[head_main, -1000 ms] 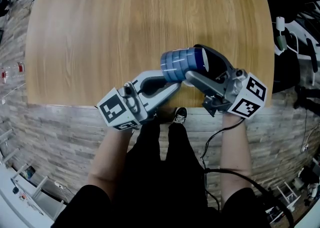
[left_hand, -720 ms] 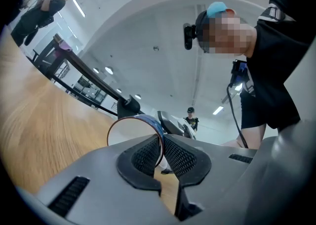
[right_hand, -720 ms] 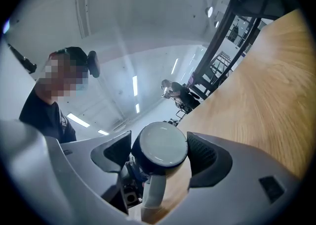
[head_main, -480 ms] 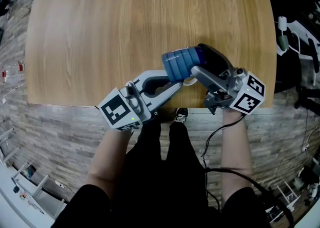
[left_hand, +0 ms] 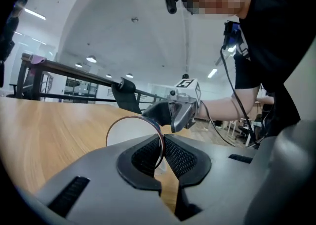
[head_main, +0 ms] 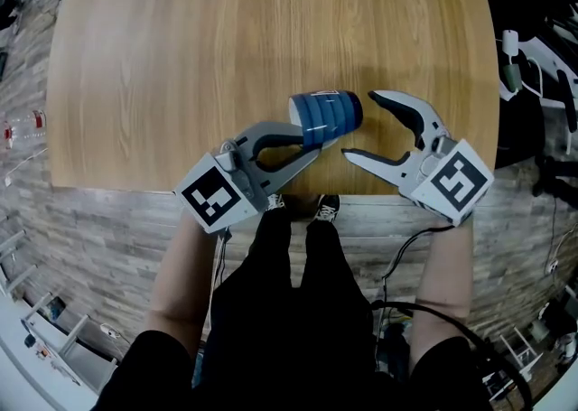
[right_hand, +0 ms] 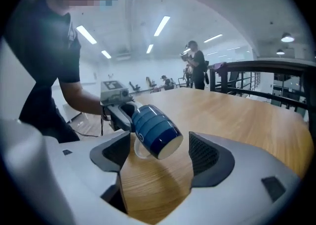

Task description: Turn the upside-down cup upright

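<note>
A blue ribbed cup [head_main: 327, 116] hangs on its side just above the wooden table [head_main: 226, 39], near the front edge. My left gripper [head_main: 309, 140] is shut on its rim; the jaws have just been closing on it. In the left gripper view the pads pinch the rim wall and the cup's white inside [left_hand: 129, 131] faces the camera. My right gripper [head_main: 360, 125] stands open to the right of the cup and does not touch it. In the right gripper view the cup's base [right_hand: 157, 131] points at me, between the spread fingers [right_hand: 202, 155].
The table's front edge [head_main: 361, 192] runs just under both grippers, with wood-pattern floor below it. A dark railing [right_hand: 266, 68] stands beyond the table's far side, and a person [right_hand: 195, 63] stands far off in the room.
My right gripper has let go of the cup, opened and drawn back to the right. The cup stays in my left gripper, now lower and more level.
</note>
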Demonstrator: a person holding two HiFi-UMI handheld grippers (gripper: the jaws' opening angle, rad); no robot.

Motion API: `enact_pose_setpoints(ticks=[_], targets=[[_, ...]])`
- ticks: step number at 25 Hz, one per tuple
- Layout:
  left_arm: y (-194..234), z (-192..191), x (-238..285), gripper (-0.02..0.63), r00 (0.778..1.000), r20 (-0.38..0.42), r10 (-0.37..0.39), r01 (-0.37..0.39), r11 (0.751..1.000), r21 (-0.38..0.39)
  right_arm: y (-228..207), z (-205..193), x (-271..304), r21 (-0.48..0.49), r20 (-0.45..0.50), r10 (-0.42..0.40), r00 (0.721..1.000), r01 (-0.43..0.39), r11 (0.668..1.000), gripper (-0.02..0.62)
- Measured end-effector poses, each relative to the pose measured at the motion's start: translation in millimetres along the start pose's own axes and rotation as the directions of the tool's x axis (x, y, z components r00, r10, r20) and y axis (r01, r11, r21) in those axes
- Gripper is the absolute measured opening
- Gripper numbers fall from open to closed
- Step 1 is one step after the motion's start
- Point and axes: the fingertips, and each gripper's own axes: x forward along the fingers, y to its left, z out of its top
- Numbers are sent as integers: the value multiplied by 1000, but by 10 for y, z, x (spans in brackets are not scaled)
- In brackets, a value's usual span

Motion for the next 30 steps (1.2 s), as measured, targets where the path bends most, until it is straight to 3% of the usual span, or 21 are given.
enact_pose_setpoints(ticks=[6, 14, 21, 25, 30], targets=[[-138, 8, 77, 34, 992, -83, -100, 103, 994, 37, 127, -163, 224, -174, -240, 46, 970, -90, 981, 319], [-155, -105, 114, 34, 963, -233, -132, 167, 976, 138, 184, -245, 444, -288, -400, 62, 914, -190, 939, 319], [-175, -168, 120, 34, 946, -290, -143, 201, 963, 182, 217, -322, 532, -262, -407, 91, 909, -212, 942, 319], [-154, -121, 121, 35, 950, -286, -125, 190, 959, 210, 177, -254, 509, -290, -337, 60, 940, -164, 943, 321], [-130, -64, 147, 43, 956, -282, -88, 167, 948, 270, 116, -195, 447, -319, -201, -23, 979, -43, 947, 319]])
